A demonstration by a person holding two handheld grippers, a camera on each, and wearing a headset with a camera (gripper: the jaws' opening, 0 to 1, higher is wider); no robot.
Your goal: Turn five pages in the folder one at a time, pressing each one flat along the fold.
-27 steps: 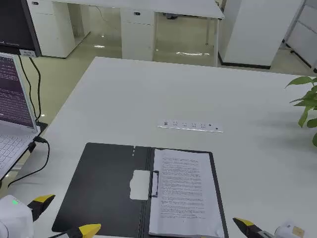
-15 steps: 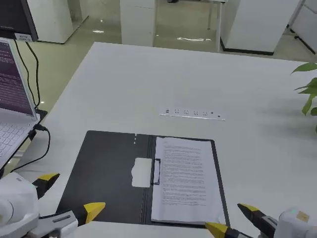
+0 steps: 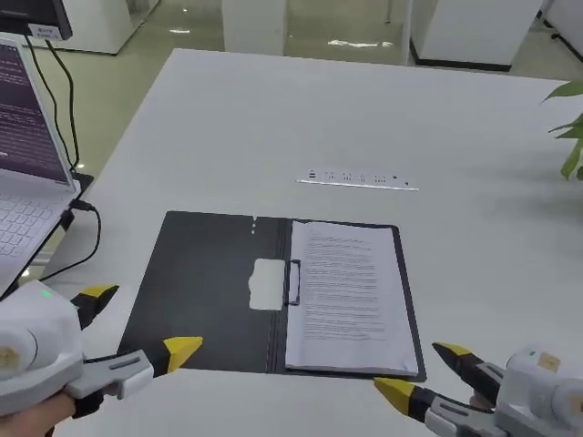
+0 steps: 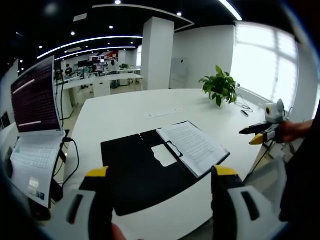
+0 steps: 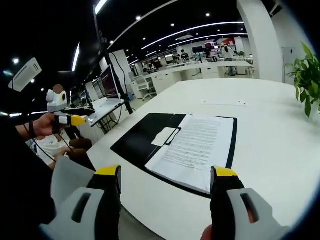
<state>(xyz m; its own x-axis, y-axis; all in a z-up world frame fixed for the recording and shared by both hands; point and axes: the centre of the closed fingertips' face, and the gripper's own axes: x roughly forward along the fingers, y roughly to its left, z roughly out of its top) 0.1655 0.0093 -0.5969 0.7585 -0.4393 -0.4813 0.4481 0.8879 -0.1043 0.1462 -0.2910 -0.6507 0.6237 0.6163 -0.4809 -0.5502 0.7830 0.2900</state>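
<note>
A: What colour is the folder?
B: Black. Its pages are white with thin rows of tiny dark print
A: And the table?
B: White all over. The left gripper and right gripper are white with yellow tips
A: The plant?
B: Green. The laptop has a purple screen with pale lines

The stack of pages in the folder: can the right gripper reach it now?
Probably yes: the right gripper hovers open just off the near corner of the pages, and nothing lies between them.
</note>
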